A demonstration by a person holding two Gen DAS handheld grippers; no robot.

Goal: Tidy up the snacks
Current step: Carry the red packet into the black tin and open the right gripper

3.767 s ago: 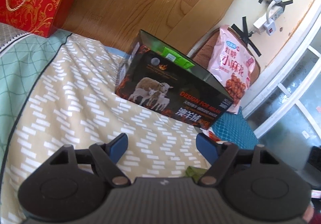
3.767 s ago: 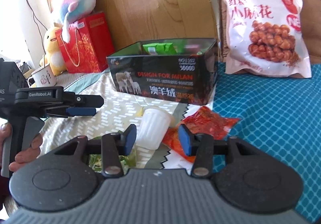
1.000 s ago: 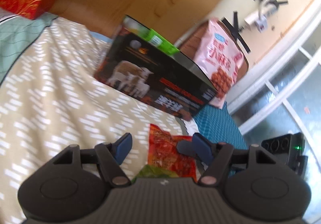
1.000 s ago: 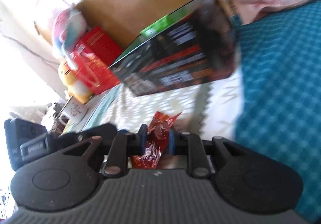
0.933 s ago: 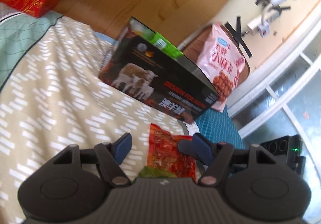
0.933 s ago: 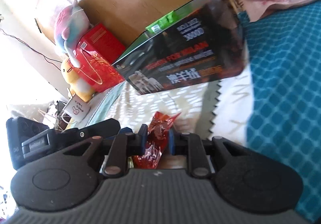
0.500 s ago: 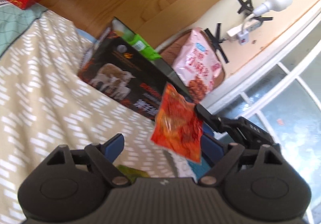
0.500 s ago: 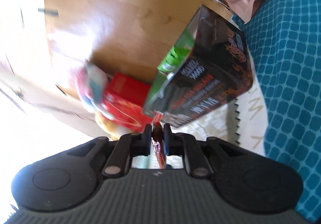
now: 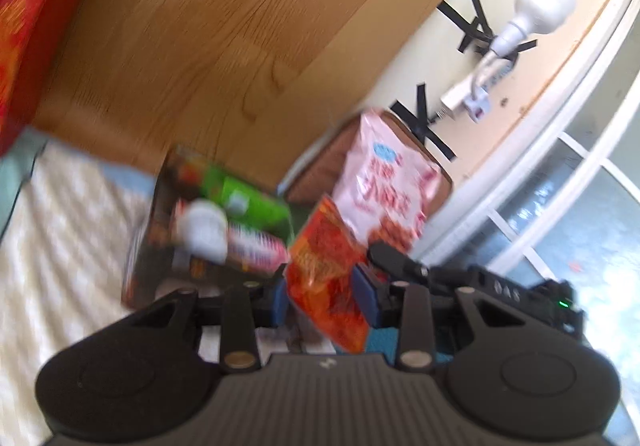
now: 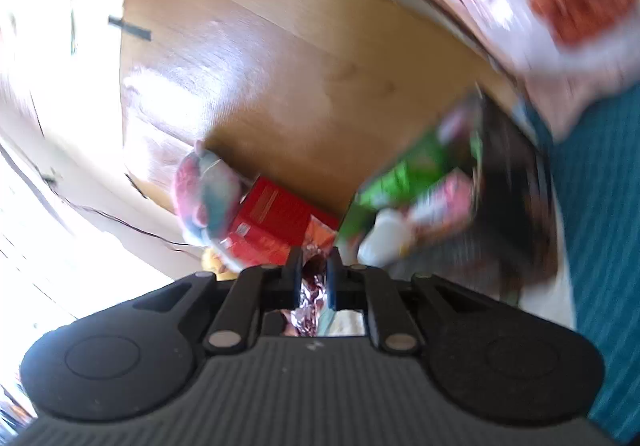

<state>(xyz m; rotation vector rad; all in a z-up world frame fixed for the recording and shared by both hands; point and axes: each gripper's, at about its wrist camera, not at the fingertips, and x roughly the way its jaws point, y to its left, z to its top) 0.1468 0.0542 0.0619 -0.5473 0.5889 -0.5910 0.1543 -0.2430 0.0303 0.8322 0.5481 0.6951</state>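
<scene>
Left wrist view: your left hand-held gripper (image 9: 325, 300) has just closed onto the crinkly red-orange snack packet (image 9: 326, 278); your right hand-held gripper (image 10: 315, 278) pinches its edge tight.

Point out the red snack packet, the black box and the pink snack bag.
red snack packet (image 9: 326, 278): left wrist view, middle of its printed face.
black box (image 9: 148, 246): left wrist view, its dark left wall.
pink snack bag (image 9: 384, 186): left wrist view, centre of its front.
</scene>
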